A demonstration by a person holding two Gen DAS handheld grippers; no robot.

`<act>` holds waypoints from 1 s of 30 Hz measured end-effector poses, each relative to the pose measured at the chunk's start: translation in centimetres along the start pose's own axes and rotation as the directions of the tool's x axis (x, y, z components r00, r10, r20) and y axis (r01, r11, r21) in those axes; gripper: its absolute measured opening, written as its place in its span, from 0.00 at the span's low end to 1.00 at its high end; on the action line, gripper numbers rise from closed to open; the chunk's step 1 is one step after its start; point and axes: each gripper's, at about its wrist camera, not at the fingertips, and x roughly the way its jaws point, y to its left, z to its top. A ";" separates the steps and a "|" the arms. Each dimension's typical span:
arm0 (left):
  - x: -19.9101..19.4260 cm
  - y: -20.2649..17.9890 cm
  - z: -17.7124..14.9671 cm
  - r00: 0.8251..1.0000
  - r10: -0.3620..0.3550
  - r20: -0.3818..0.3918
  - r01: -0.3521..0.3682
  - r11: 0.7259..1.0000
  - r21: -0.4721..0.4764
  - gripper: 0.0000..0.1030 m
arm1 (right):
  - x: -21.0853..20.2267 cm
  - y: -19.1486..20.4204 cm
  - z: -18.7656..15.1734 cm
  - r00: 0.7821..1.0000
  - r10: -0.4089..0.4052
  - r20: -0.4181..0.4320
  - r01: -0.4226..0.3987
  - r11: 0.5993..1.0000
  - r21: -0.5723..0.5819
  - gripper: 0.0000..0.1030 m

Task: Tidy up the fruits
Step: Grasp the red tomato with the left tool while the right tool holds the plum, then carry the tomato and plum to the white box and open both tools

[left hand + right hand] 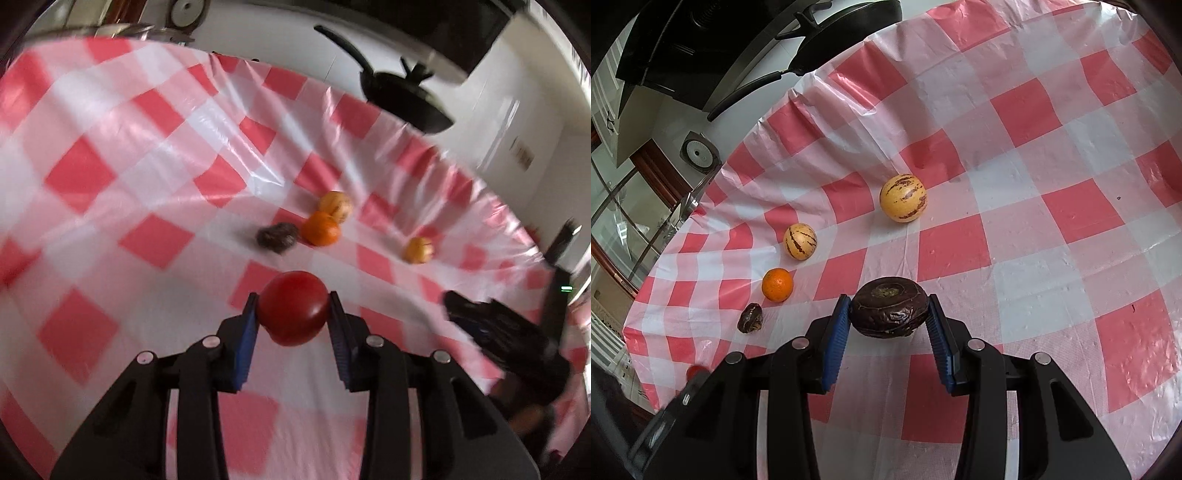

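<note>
Left gripper (293, 310) pinching tomato (293, 308), right gripper (890, 312) pinching dark fruit (889, 307): shallow fingertip holds, either may slip and roll across bench (1052, 155).

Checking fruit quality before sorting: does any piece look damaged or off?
Yes. The dark fruit in the right claw looks shrivelled and wrinkled, as does the small dark fruit beside the orange. The rest look sound.

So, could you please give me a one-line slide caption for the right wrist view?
Right gripper clamps a dark wrinkled fruit above the checked tablecloth.
</note>
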 end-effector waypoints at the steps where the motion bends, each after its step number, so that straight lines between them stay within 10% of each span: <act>1: -0.4 0.1 -0.3 1.000 -0.026 0.005 0.026 1.000 -0.016 0.36 | 0.0 0.0 0.0 1.000 -0.001 -0.001 0.001 1.000 0.000 0.40; 22: -0.5 0.7 0.1 0.999 -0.028 0.031 0.031 0.997 -0.072 0.36 | -0.5 -0.2 0.0 0.999 0.023 0.031 -0.024 0.999 0.023 0.40; 30: -6.6 2.8 -2.9 0.999 0.003 0.041 0.002 0.995 -0.102 0.36 | -1.7 0.4 -2.0 0.999 0.017 -0.049 -0.016 0.999 0.031 0.40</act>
